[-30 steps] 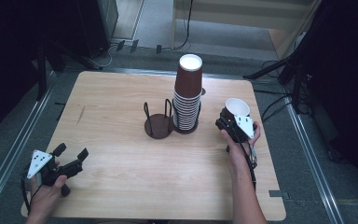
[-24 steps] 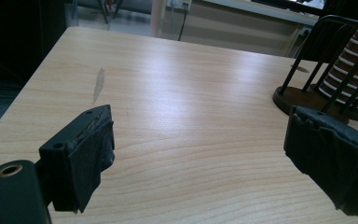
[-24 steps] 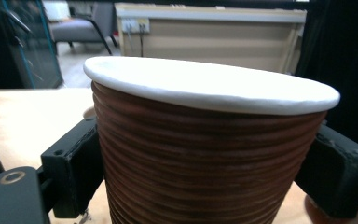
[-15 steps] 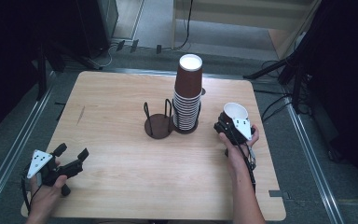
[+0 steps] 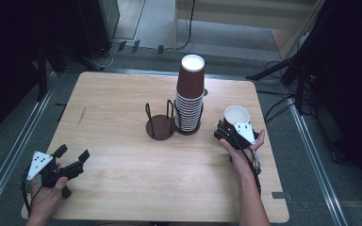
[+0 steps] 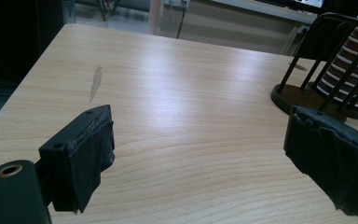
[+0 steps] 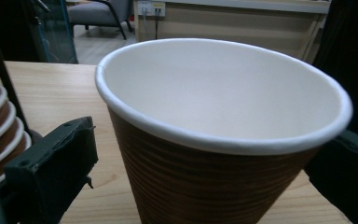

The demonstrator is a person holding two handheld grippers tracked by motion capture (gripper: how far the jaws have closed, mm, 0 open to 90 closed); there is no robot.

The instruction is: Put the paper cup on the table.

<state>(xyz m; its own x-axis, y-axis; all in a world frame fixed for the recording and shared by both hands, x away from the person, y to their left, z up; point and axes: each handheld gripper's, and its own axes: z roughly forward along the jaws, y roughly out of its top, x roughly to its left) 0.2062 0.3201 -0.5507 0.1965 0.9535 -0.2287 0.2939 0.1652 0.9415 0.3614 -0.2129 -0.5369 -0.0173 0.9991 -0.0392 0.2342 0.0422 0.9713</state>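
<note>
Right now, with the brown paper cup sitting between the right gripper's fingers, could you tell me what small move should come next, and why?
Probably close the right gripper on the brown ribbed paper cup with the white inside. The cup stands upright on the light wooden table between the black fingers, and a gap shows beside the left one, so it does not look gripped yet. A firm hold should come before any lift.

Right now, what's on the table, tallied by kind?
Single paper cup between the right gripper's jaws: 1
Stack of paper cups in a holder: 1
Empty wire cup holder: 1
Handheld grippers, counting the left gripper: 2
Total: 5
</note>
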